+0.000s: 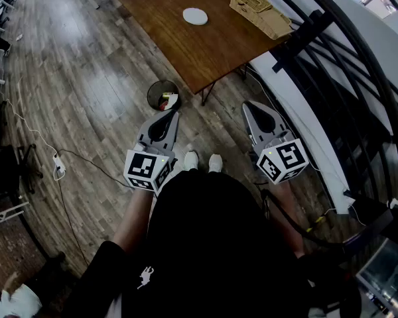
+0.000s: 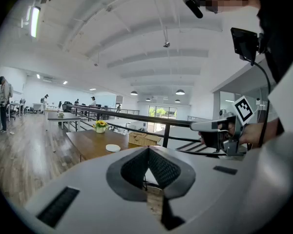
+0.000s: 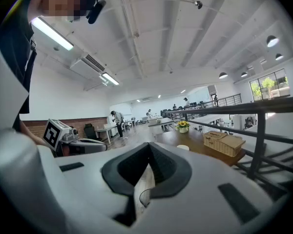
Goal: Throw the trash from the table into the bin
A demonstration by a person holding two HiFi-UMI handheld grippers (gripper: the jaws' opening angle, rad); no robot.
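Note:
A flat white round piece of trash (image 1: 195,16) lies on the brown wooden table (image 1: 186,52); it also shows as the white disc (image 2: 113,147) in the left gripper view and as a white disc (image 3: 183,147) in the right gripper view. A round black bin (image 1: 163,95) with some trash inside stands on the floor by the table's near corner. My left gripper (image 1: 172,113) (image 2: 148,148) hangs just short of the bin, jaws together and empty. My right gripper (image 1: 247,105) (image 3: 149,145) is level with it to the right, shut and empty.
A wicker basket (image 1: 259,8) sits at the table's right edge, and a pot of yellow flowers (image 2: 100,126) stands at its far end. A black railing (image 1: 331,65) runs along the right. A white power strip (image 1: 58,167) and cables lie on the wooden floor. People stand far off.

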